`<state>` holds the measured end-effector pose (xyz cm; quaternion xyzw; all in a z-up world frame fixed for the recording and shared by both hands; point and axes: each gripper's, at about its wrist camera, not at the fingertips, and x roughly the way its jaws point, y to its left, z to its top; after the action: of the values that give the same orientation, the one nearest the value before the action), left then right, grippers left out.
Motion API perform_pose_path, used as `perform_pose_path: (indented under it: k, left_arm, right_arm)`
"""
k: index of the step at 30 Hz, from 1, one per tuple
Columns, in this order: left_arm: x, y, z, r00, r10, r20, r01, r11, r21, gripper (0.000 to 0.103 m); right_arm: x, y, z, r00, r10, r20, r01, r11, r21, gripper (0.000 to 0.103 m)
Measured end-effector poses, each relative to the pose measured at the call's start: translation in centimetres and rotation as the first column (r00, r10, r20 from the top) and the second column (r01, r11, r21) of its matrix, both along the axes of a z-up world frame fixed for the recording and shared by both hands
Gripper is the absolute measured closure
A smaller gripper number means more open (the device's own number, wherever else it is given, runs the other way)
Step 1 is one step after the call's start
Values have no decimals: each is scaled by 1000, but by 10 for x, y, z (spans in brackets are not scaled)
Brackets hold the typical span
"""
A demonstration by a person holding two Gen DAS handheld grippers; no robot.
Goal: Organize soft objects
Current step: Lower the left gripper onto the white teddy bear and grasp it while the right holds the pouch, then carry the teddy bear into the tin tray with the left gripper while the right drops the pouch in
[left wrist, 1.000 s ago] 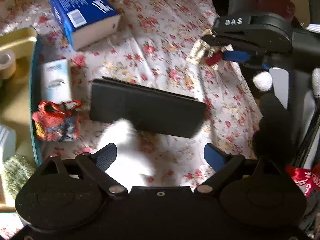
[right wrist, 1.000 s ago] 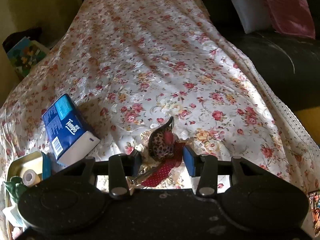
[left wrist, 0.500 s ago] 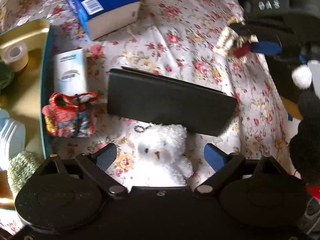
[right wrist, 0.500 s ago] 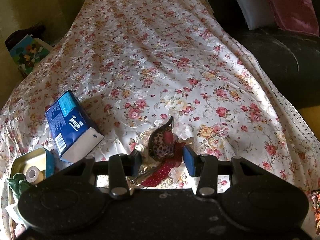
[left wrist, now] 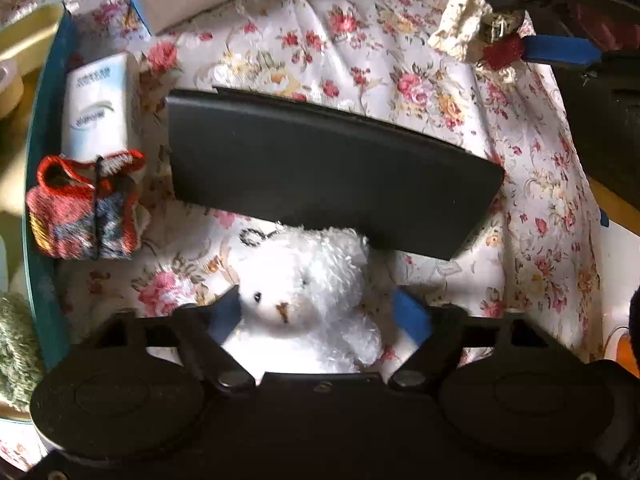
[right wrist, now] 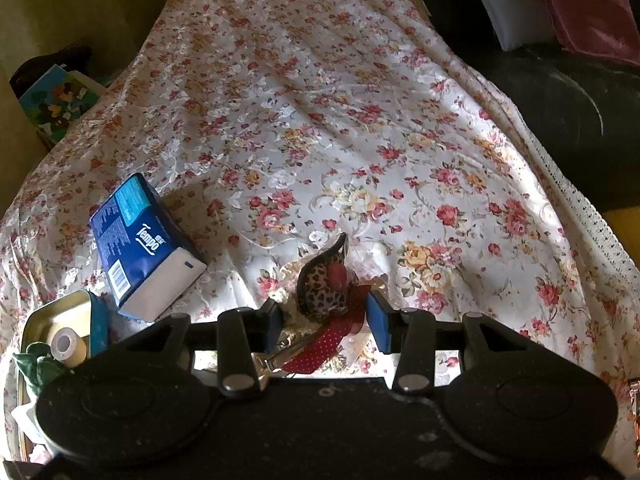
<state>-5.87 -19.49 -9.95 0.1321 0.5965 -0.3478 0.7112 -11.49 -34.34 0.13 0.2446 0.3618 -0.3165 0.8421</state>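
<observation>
the white plush bear [left wrist: 308, 300] lies on the floral bed cover [left wrist: 360, 60], just near of the black case [left wrist: 320, 172], between your left tongs [left wrist: 320, 316]; they've just been closing, the left pad touches its head, the right stands clear, so it isn't gripped yet. your right tongs [right wrist: 324, 316], nearly shut, hold a leopard-print bow clip [right wrist: 324, 284] above the cover. the knitted pouch [left wrist: 84, 204] leans at the teal tray [left wrist: 44, 120] rim. i'd judge sorting midway: bear, clip and pouch remain.
</observation>
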Motion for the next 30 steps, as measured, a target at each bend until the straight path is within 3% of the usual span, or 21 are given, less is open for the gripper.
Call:
perform_pose_path:
  k: [2, 4, 19, 30]
  left_arm:
    - [-1, 0, 2, 999, -1, 33, 1, 1000, 2, 51]
    - [0, 1, 6, 999, 6, 34, -5, 1000, -10, 53]
    - [11, 36, 66, 988, 97, 121, -85, 991, -105, 53]
    - [32, 92, 110, 953, 203, 225, -164, 970, -179, 53]
  right_arm:
    - [0, 0, 0, 1000, 0, -1, 0, 1000, -2, 60]
    - [1, 0, 0, 1000, 0, -2, 0, 1000, -2, 60]
    - [8, 0, -9, 999, -11, -53, 10, 1000, -21, 60]
    - [20, 14, -18, 995, 18, -101, -26, 997, -76, 60]
